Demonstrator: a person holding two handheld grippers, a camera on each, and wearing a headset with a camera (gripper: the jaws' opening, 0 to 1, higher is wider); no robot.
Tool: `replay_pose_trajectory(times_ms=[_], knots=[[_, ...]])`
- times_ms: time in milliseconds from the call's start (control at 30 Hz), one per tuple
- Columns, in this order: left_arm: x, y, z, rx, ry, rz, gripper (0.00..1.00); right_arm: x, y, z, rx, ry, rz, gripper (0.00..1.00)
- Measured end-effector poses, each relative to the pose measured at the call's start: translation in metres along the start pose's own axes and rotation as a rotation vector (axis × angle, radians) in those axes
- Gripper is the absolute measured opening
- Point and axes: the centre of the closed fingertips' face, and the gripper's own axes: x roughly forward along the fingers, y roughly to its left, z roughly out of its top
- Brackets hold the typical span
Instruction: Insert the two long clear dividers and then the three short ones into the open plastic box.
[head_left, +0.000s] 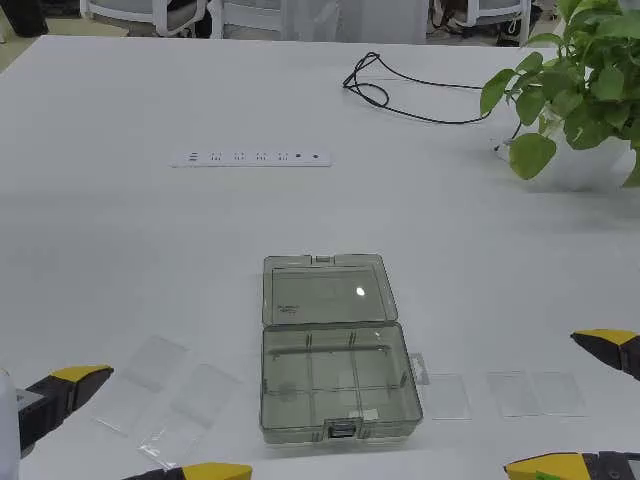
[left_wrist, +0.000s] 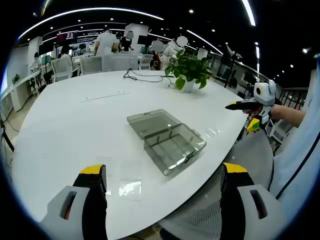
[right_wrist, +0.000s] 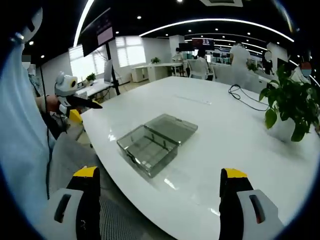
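Plainly, nothing is gripped yet; the left claw (head_left: 181, 419) and right claw (head_left: 538, 400) both gape wide and empty near the tabletop (head_left: 120, 250) edge; the box (head_left: 335, 372) sits lid-back between them, long dividers (head_left: 150, 368) flat to its left, short dividers (head_left: 512, 392) to its right. The sheets lie flush and nearly invisible; a claw will likely skid one along or off the edge; an unbraced box may slide under pressing.

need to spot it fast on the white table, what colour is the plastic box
Smoky, see-through grey plastic box; the head view shows it best.
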Motion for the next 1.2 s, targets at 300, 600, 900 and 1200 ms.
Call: replay_pose_trajectory(times_ms=[300,600,900,1200], knots=[[-0.002,0.004,-0.003,-0.007,-0.017,0.002,0.97,0.001,0.003,-0.004,0.006,-0.003,-0.007,1.0],[-0.004,0.002,-0.001,0.006,-0.023,0.004,0.97,-0.003,0.005,-0.003,0.011,-0.02,-0.021,1.0],[-0.003,0.0,0.003,0.019,-0.034,-0.007,0.97,-0.012,0.004,-0.003,0.012,-0.05,-0.054,1.0],[-0.003,-0.003,0.002,0.042,-0.014,-0.022,0.97,-0.012,0.01,-0.007,0.026,-0.067,-0.055,1.0]])
